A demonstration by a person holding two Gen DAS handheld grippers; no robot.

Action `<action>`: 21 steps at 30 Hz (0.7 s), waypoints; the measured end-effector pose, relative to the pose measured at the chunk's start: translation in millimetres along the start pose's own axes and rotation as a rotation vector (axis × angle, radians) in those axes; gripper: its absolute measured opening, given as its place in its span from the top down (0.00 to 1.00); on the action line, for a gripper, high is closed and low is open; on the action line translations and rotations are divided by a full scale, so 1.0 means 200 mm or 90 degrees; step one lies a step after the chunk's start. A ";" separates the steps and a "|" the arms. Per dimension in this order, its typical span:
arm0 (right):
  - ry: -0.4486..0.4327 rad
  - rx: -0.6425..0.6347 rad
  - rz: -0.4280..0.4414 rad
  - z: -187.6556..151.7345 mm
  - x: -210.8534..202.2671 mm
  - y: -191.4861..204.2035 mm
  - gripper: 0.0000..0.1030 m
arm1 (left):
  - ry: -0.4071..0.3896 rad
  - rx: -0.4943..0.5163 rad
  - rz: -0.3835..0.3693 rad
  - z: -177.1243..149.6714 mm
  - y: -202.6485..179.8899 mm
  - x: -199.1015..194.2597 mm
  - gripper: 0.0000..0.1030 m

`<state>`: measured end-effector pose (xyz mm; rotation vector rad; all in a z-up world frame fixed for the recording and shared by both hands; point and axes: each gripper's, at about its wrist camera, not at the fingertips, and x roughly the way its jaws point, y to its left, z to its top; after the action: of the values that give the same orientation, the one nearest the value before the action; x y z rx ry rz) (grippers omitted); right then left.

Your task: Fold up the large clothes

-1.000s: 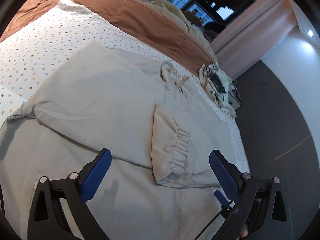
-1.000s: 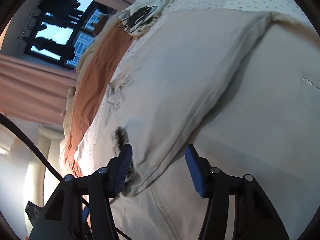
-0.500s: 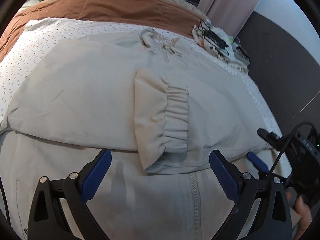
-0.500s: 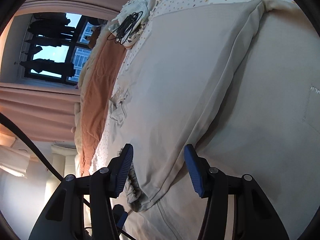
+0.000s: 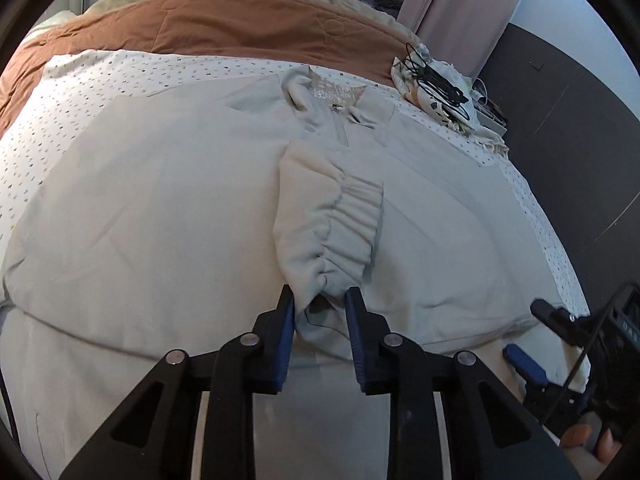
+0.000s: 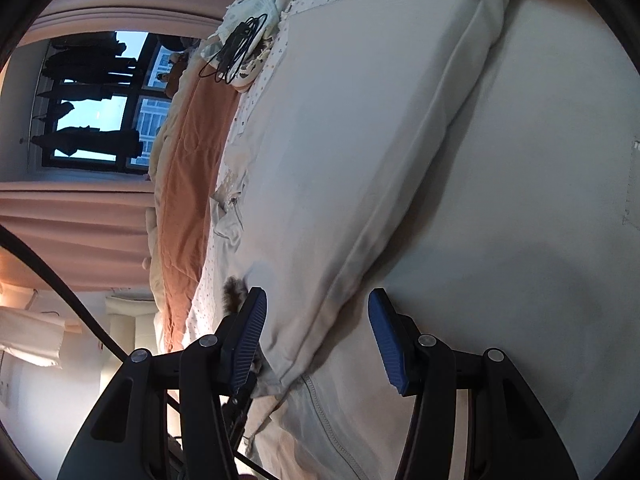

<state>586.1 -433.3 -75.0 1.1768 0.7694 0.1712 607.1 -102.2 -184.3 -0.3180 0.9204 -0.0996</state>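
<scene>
The right gripper (image 6: 316,332) is hovering wide open over the pale jacket's (image 6: 400,152) folded sleeve edge; black cables (image 6: 236,50) are lying beyond.

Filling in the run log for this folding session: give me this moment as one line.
step: sleeve folding | left hand-held gripper: closing around sleeve cuff | right hand-held gripper: open, straddling folded sleeve edge | jacket: flat on bed
</scene>
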 end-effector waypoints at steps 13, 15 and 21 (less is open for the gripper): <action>-0.019 -0.004 -0.017 0.02 0.04 -0.03 0.83 | 0.042 -0.115 -0.035 0.07 0.19 0.03 0.74; -0.028 -0.011 -0.022 0.01 0.05 -0.03 0.92 | 0.020 -0.134 -0.005 0.08 0.24 -0.01 0.74; -0.041 -0.021 -0.031 -0.01 0.01 -0.02 0.93 | -0.008 -0.204 0.011 0.09 0.37 -0.11 0.74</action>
<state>585.1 -432.6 -79.2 1.1269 0.7353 0.1050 603.7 -22.5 -181.0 -0.6072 0.9257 0.0677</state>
